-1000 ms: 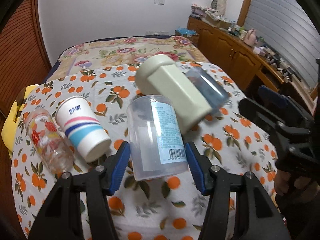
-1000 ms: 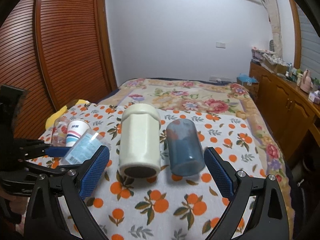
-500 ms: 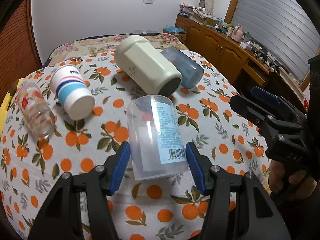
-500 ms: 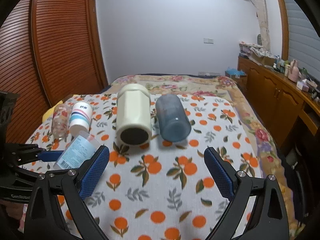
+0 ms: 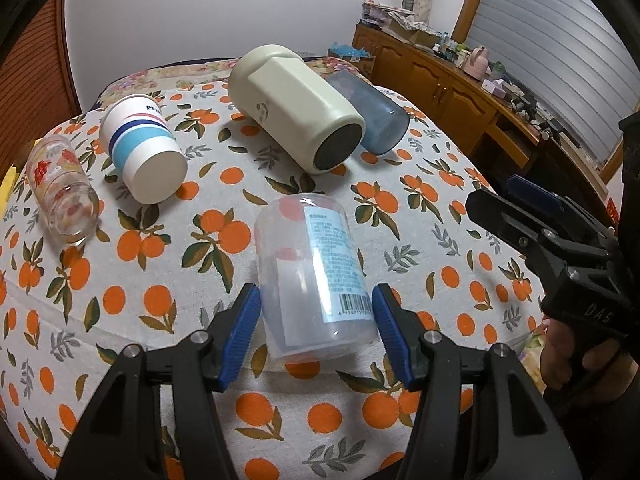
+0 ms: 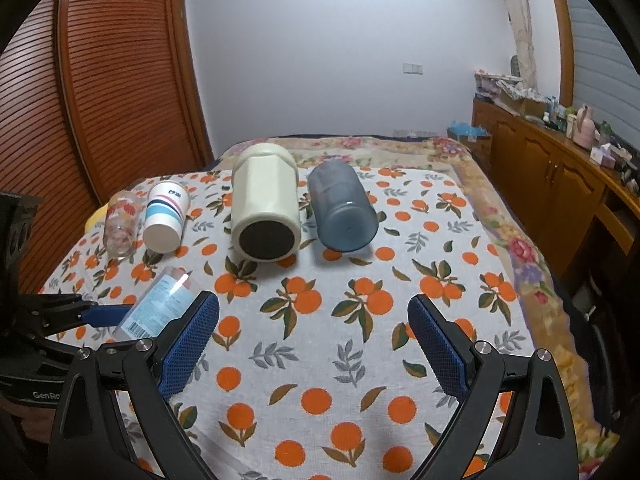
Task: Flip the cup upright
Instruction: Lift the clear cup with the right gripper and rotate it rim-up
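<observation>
My left gripper (image 5: 316, 330) is shut on a clear plastic cup (image 5: 316, 276) with a pale blue barcode label, held tilted above the tablecloth near the front edge. The cup also shows in the right wrist view (image 6: 154, 308), between the left gripper's blue fingers (image 6: 106, 314). My right gripper (image 6: 314, 342) is open and empty above the front middle of the table; it shows at the right in the left wrist view (image 5: 532, 216).
Lying on the orange-print tablecloth (image 6: 320, 320) are a cream tumbler (image 6: 266, 210), a blue-grey cup (image 6: 340, 210), a striped paper cup (image 6: 164, 216) and a printed glass (image 6: 120, 222). A wooden cabinet (image 6: 560, 172) runs along the right.
Both grippers have drawn back toward the table's front edge. The clear cup stays in the left gripper, and the lying cups look farther away.
</observation>
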Demonstrator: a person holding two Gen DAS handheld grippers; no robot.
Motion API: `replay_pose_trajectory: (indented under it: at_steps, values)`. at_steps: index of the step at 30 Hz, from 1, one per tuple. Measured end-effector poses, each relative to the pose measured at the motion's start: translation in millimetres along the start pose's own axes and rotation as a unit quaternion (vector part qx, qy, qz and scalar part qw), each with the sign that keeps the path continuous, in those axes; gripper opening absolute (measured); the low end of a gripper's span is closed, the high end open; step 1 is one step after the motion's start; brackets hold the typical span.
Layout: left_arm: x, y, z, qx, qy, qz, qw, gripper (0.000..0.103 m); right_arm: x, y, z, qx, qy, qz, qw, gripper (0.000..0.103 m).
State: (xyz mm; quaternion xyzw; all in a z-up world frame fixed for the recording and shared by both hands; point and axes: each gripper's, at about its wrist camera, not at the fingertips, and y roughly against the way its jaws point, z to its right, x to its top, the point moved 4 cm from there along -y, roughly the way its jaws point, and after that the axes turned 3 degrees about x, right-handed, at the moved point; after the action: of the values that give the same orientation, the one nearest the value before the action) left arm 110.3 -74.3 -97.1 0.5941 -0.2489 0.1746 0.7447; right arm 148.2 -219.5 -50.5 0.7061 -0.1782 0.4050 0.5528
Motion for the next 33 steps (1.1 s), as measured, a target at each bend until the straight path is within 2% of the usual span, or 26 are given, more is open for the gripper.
replay_pose_trajectory:
  at_steps: [8, 14, 18, 25, 33]
  values:
    - [-2.3, 4.4, -2.7, -0.007, 0.007, 0.006, 0.9999, 0.061, -0.7, -5.3, -5.0, 0.003, 0.003, -0.009, 1.000, 0.097]
    - [-1.0, 25.8, -10.1, -0.013, 0.020, 0.034, 0.9991, 0.062, 1.2, -7.6, -8.7, 0.012, -0.004, -0.017, 1.000, 0.097]
    - [-1.0, 42.2, -19.4, -0.009, 0.030, 0.053, 0.9981, 0.063, -0.2, -11.7, -17.4, 0.032, -0.008, -0.032, 0.999, 0.097]
    - [-6.8, 71.9, -44.7, 0.031, 0.033, 0.094, 0.9945, 0.069, -0.7, -20.7, -49.2, 0.062, 0.005, -0.050, 0.997, 0.094]
    - [-14.8, 83.5, -72.1, 0.069, 0.041, 0.117, 0.9898, 0.070, -0.9, -39.2, -79.8, 0.091, 0.009, -0.078, 0.993, 0.090]
